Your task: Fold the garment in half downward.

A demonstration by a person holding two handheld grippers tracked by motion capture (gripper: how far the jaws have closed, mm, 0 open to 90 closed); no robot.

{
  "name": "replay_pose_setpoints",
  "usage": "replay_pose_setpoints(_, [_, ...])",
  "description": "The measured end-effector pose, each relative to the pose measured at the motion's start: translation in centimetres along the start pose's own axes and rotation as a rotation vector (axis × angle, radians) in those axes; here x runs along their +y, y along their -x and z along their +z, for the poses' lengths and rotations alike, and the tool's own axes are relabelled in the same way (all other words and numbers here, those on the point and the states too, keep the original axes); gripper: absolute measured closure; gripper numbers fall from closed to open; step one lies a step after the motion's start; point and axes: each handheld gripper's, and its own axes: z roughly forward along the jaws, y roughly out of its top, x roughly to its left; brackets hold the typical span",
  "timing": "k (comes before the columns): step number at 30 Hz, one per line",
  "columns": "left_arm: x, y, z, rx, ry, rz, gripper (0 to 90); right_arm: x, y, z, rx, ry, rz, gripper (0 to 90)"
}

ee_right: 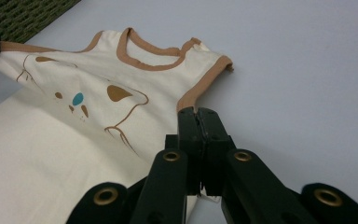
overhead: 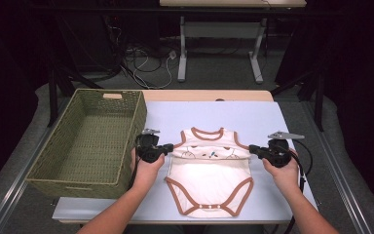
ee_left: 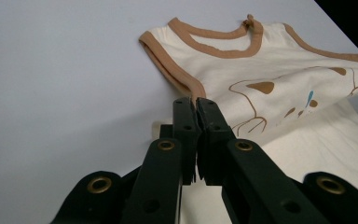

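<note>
Both forearms reached forward, hands apart. The left gripper (overhead: 168,148) and right gripper (overhead: 251,148) pointed inward toward each other, their jaws pressed together.

A green woven basket (overhead: 90,141) with a cut-out handle in its far wall stands on the left part of the pale blue table top (overhead: 233,114), its inside bare; beyond the table, on the grey floor (overhead: 219,78), loose cables (overhead: 148,63) lie tangled beside the white legs of a second table (overhead: 219,34); dark curtains close off both sides.
</note>
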Motion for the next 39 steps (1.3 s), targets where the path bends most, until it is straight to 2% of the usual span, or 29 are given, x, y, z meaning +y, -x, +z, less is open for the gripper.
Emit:
replay_pose_setpoints(7, [-1.0,-0.3,0.4,0.0,-0.015,0.003,87.4,-1.1,-0.2,0.3,0.002,-0.037,-0.011,89.0])
replay_pose_setpoints(9, [-1.2,-0.4,0.5,-0.001,-0.02,0.0,87.3,-1.3,-0.3,0.3,-0.003,-0.045,-0.001,88.9])
replay_pose_setpoints(13, [-1.6,-0.4,0.7,-0.004,-0.034,0.005,87.2,-1.7,-0.1,0.5,0.0,-0.051,-0.003,88.8])
replay_pose_setpoints(21, [-1.7,-0.2,0.7,0.001,-0.032,0.011,86.5,-1.8,-0.3,0.6,0.006,-0.057,-0.007,88.6])
replay_pose_setpoints(23, [-1.7,-0.2,0.7,-0.01,-0.033,0.009,84.3,-1.7,-0.3,0.7,0.004,-0.057,-0.005,88.3])
replay_pose_setpoints(32, [-1.7,-0.3,0.7,-0.005,-0.012,-0.004,72.4,-1.7,-0.4,0.7,0.006,-0.05,-0.008,83.0])
replay_pose_setpoints(36, [-1.6,-0.3,0.8,-0.003,0.002,0.004,63.8,-1.5,-0.5,0.6,0.019,-0.051,-0.01,74.8])
replay_pose_setpoints(39, [-1.6,-0.4,0.8,-0.012,0.002,-0.009,60.0,-1.4,-0.6,0.6,0.022,-0.047,-0.019,68.5])
